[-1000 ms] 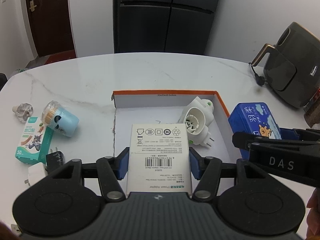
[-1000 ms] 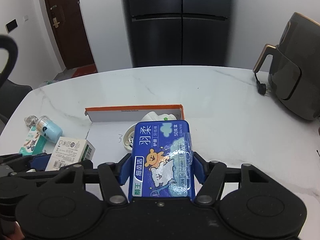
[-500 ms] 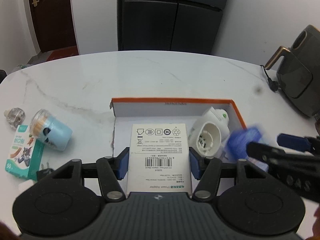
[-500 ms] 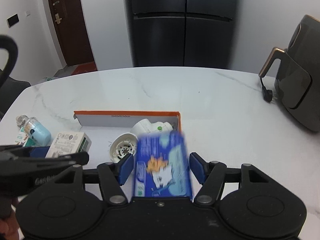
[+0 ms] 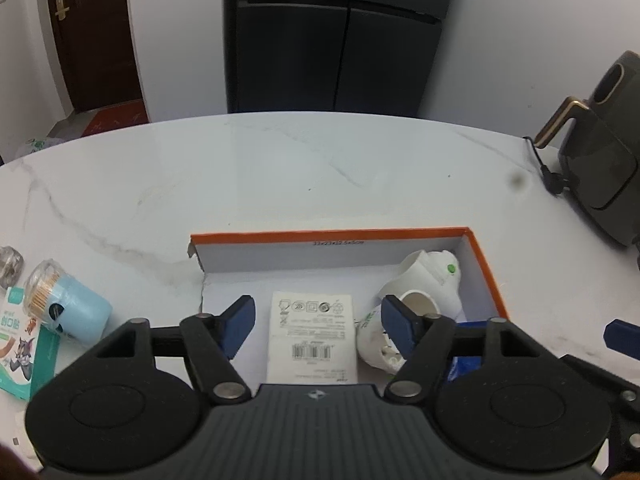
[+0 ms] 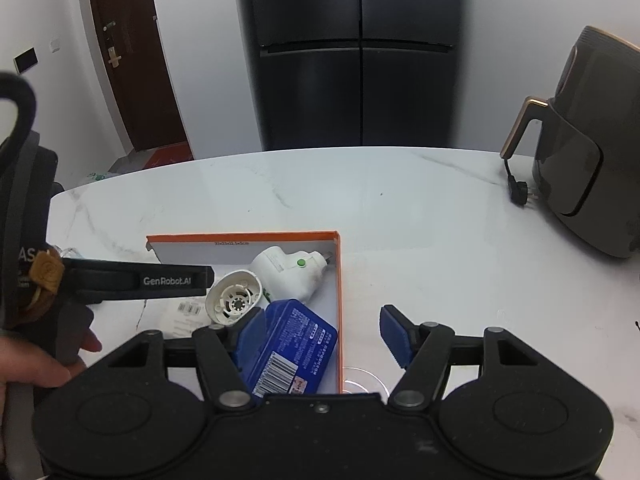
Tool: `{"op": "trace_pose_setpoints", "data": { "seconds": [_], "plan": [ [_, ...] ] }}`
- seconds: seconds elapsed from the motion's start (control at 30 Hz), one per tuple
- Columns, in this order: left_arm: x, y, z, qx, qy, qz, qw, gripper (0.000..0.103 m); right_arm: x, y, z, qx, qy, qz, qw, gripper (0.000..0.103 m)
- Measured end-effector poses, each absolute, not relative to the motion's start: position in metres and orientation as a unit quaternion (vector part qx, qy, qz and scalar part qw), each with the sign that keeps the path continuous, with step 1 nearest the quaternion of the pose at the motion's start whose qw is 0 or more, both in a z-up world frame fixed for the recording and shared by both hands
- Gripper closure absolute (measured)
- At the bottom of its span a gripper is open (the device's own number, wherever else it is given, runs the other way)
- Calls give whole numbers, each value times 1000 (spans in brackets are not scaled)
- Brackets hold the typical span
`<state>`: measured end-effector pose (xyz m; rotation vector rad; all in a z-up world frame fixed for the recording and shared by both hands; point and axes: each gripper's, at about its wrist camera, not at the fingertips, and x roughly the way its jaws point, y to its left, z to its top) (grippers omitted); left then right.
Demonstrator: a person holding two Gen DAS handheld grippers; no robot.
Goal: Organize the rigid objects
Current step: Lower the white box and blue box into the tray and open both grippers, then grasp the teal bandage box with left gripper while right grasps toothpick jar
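Where dropped, white box [image 5: 312,338] apparently lengthwise.

Ahead of my left gripper [image 5: 316,326], the carton [image 5: 312,336] lay in the tray [image 5: 328,237], plug-in devices [image 5: 424,300] to its right, toothpick jar [image 5: 66,308] left outside.

Orange-rimmed box [image 5: 486,264], blue packet [image 6: 292,344], pale-blue jar [image 5: 78,312], grey-veined white table [image 5: 280,176].

White marble table [image 5: 280,168]; black fridge [image 5: 336,36] behind; brown door [image 6: 132,64] left; white walls [image 5: 520,40].
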<state>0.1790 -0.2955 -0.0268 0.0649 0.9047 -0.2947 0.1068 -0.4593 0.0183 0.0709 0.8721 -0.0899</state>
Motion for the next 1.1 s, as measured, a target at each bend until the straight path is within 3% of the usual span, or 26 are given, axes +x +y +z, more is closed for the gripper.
{"op": "trace_pose_setpoints", "data": {
  "seconds": [0.4, 1.1],
  "plan": [
    [144, -258, 3, 34, 426, -119, 896, 18, 96, -433, 30, 41, 417, -37, 907, 21],
    [104, -130, 16, -4, 425, -33, 904, 17, 86, -323, 36, 19, 427, 44, 903, 21]
  ]
}}
